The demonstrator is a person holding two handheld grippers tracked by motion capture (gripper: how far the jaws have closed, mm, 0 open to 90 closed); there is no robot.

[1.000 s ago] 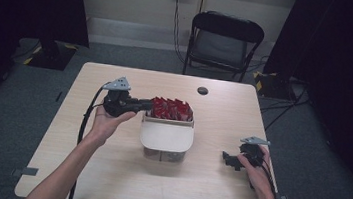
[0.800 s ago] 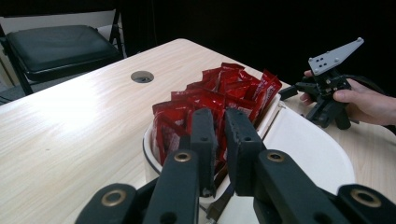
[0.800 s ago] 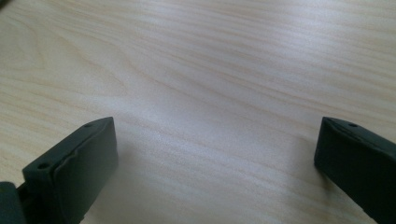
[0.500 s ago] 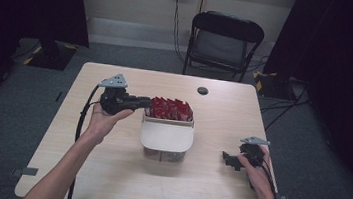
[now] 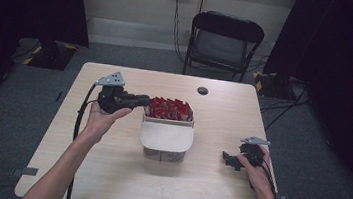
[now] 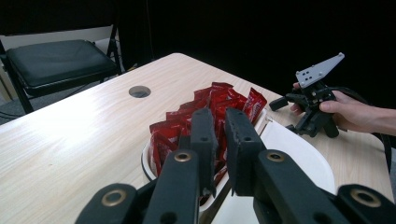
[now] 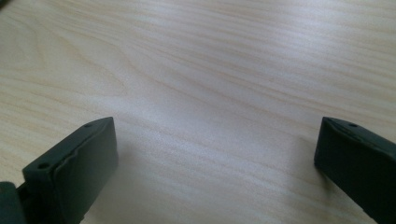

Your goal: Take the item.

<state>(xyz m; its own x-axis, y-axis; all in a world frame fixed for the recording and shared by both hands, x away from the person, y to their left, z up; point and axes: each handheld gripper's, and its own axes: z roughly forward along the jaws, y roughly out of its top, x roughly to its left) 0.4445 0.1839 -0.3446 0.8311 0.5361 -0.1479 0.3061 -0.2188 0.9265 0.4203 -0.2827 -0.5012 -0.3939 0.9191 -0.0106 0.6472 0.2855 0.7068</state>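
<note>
Right gripper (image 5: 228, 160): at the table's (image 5: 106, 172) near right corner, jaws spread wide above bare wood, nothing between them. White container (image 5: 166, 137): table centre, red packets (image 5: 169, 109) standing in its far half. Left gripper (image 5: 145, 100): jaws clenched with nothing seen between them, tips just over the packets' left edge.

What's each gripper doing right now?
Left gripper: shut, holding nothing, over the red packets.
Right gripper: open, holding nothing, low over the table.

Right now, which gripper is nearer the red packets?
Left. The left gripper sits at the red packets' left edge, over the container; the right gripper rests on the table, off to their right.
</note>
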